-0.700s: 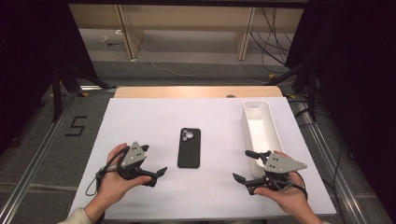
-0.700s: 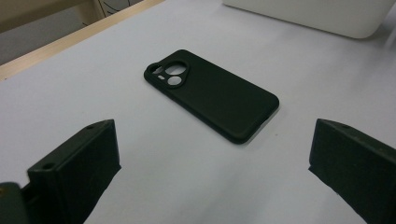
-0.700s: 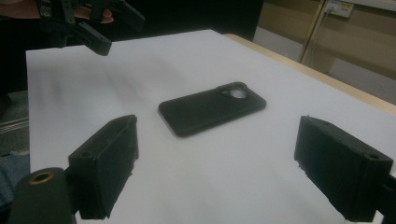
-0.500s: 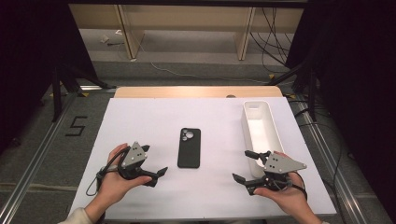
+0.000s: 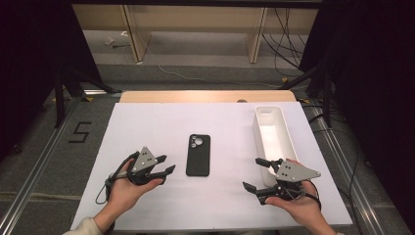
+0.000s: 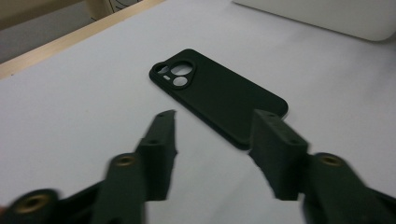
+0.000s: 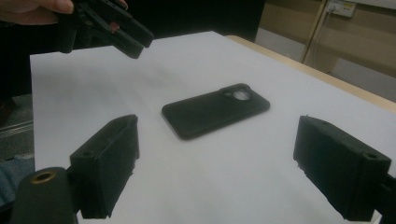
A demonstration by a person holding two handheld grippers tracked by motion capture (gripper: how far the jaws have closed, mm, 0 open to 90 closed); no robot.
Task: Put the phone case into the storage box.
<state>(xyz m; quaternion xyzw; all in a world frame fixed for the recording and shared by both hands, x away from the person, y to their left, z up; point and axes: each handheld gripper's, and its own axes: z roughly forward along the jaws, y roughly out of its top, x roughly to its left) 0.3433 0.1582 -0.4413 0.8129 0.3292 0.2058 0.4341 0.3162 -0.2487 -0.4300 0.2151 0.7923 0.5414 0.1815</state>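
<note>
A black phone [image 5: 198, 154] lies camera side up in the middle of the white table top. My left gripper [image 5: 165, 164] is held just left of it, jaws open and pointing at the phone's near end, with nothing between them. In the left gripper view the phone [image 6: 219, 95] lies just beyond the open left gripper [image 6: 215, 116]. My right gripper [image 5: 252, 173] sits at the near right, jaws wide open and empty, pointing left. From the right gripper view the phone [image 7: 215, 109] lies ahead of the right gripper [image 7: 219, 140], and the left gripper [image 7: 116, 28] shows at the top left.
A long white tray [image 5: 272, 132] stands at the right, just beyond my right gripper, and looks empty. The white sheet ends at a wooden table edge [image 5: 205, 96] at the back. Black cables [image 5: 105, 183] trail from the left gripper.
The left gripper has turned a little, its jaw tips now nearer the phone. The right gripper and the phone have kept still.
</note>
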